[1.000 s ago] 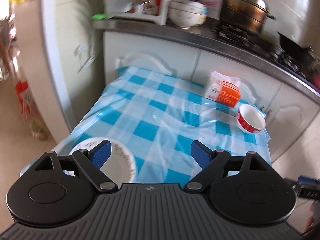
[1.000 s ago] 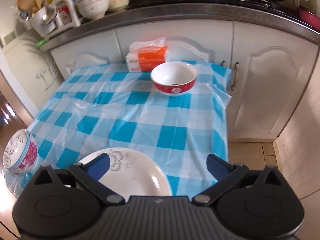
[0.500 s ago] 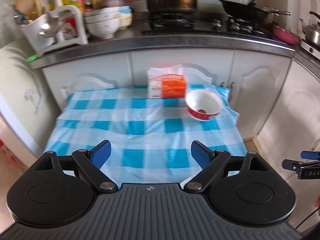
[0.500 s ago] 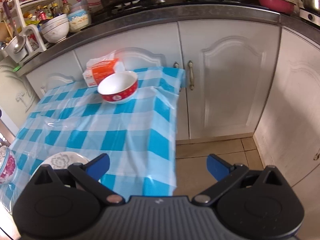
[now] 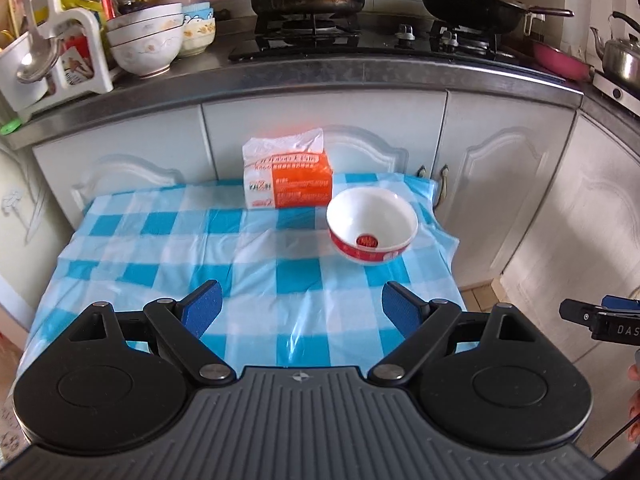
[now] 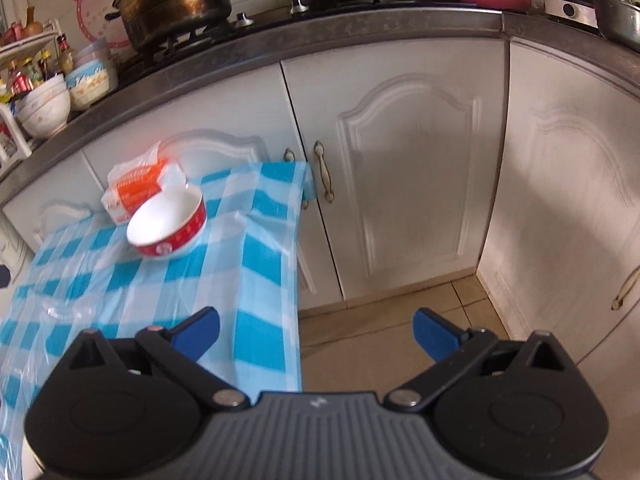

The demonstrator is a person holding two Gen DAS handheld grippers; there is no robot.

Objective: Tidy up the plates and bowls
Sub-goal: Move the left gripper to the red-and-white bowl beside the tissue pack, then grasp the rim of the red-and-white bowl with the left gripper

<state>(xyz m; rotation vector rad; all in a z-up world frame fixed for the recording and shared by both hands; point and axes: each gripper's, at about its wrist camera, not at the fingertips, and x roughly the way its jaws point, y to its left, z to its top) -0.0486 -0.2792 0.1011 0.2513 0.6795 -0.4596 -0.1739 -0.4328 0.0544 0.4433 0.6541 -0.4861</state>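
One red bowl (image 5: 372, 226) on the table; both claws, left (image 5: 301, 309) and right (image 6: 316, 334), released and empty.

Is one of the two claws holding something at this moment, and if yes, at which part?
Nothing is held. The left claw and the right claw are both open and empty; the red and white bowl sits untouched on the checked tablecloth.

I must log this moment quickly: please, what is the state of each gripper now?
Left gripper: open, holding nothing, above the checked tablecloth.
Right gripper: open, holding nothing, at the table's edge.
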